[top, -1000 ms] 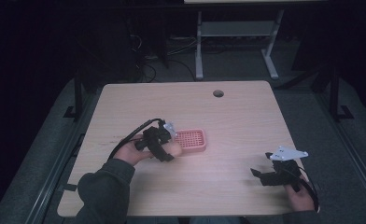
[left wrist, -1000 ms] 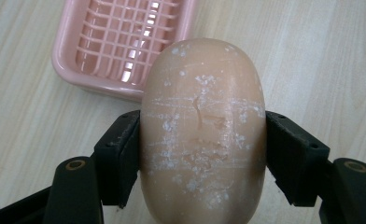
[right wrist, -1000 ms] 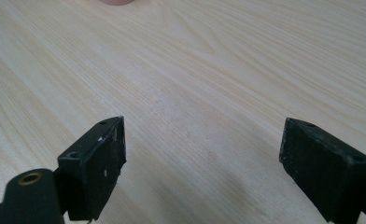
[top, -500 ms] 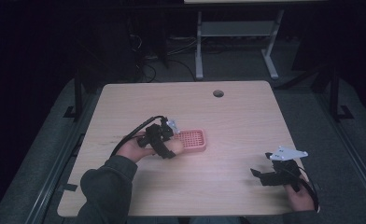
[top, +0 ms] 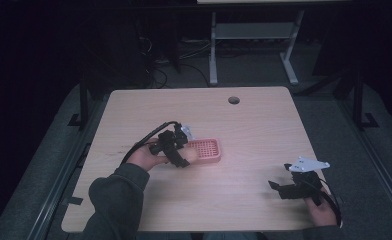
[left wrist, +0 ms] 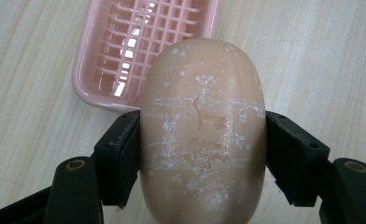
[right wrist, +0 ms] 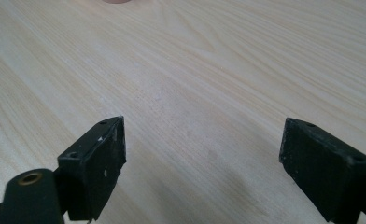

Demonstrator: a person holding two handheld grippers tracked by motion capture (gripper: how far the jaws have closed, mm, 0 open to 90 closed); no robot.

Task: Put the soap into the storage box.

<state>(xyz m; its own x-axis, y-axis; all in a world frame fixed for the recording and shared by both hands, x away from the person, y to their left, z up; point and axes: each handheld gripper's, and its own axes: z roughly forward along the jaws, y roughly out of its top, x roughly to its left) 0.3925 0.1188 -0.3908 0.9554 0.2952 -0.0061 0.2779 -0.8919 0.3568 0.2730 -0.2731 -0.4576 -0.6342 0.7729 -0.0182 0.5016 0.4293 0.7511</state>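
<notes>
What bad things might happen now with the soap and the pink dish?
1. The left gripper pinches the rounded bar of soap only at its sides; it looks smooth, so it might slip out and fall on the table.
2. The soap hangs over the near rim of the pink soap dish, not its middle. Let go here, it may hit the rim and tip the light dish.
</notes>
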